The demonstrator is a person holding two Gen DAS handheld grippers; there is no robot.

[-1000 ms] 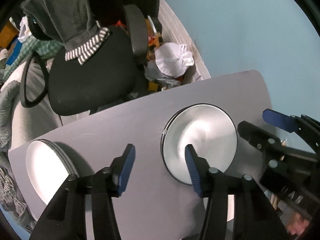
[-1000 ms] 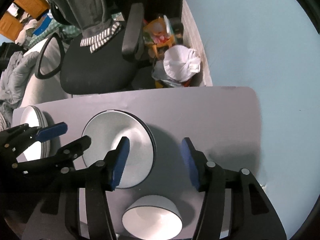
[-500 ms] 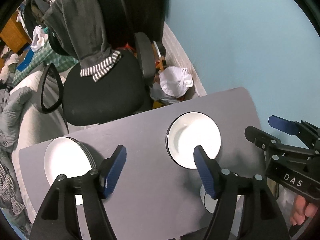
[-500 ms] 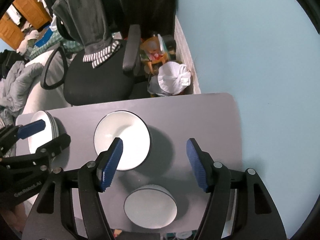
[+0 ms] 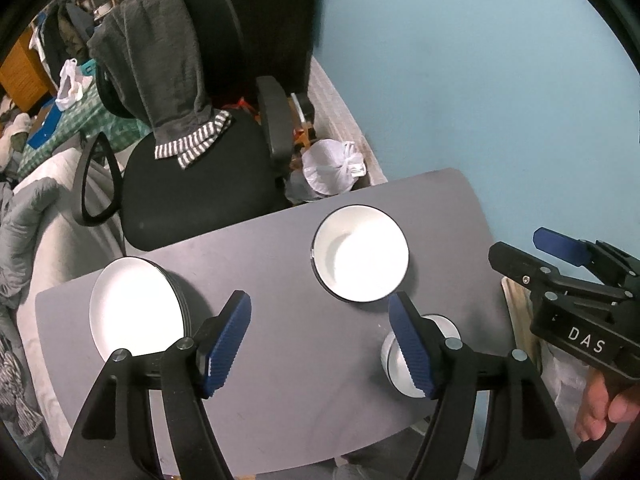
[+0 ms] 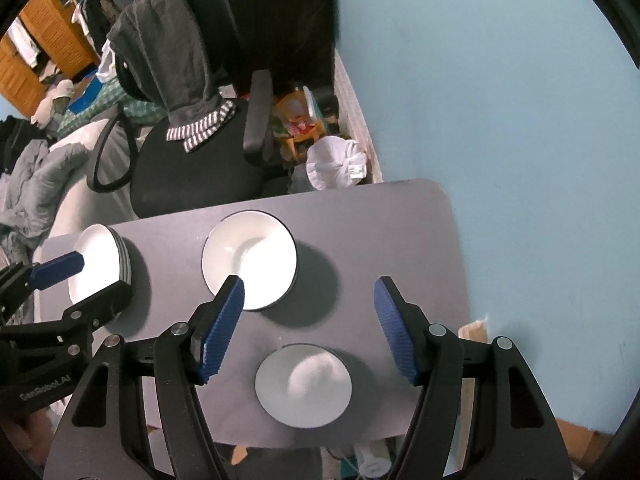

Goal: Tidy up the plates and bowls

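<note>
With both my left hand-held gripper and right hand-held gripper spread wide and empty, I hover above the worktop, choosing dishes.

White lettering "DAS" stands on the black body of the right gripper. "GenRobot.AI" stands on the body of the left gripper. No other legible text.

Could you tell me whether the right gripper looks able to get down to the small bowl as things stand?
Probably yes: the right gripper hangs open and empty above the small bowl, with nothing between them on the table.
</note>
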